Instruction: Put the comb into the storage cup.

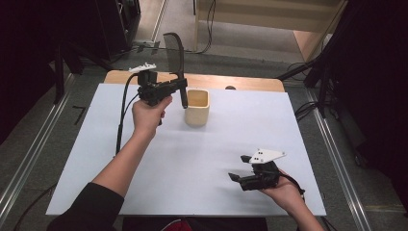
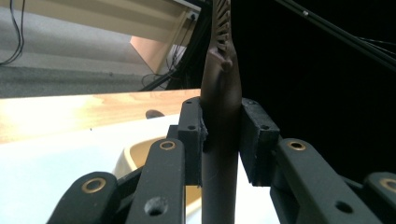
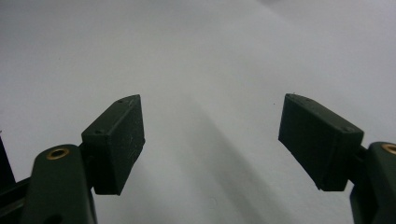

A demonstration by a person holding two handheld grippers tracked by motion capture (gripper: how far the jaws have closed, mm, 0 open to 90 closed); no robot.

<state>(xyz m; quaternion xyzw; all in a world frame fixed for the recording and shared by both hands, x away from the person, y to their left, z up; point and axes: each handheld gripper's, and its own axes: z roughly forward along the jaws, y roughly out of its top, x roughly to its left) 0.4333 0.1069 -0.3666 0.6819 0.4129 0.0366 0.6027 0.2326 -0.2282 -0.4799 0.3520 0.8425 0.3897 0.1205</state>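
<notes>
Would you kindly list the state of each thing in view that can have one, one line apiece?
left gripper: shut on the spatula handle, raised above the table.
spatula: held upright, slotted head on top, beside the cup.
cup: upright on the table, nothing visible inside.
right gripper: open, nothing between the jaws, low over the table.

My left gripper [image 1: 180, 86], upper left of the high view, is black with a white plate on top and a black cable trailing from it. Its linkage bars carry brass-ringed pivots and small screw holes. My right gripper [image 1: 235, 176], lower right, bears a pale three-cornered plate. A black sleeve [image 1: 89, 209] covers my left upper arm.
</notes>
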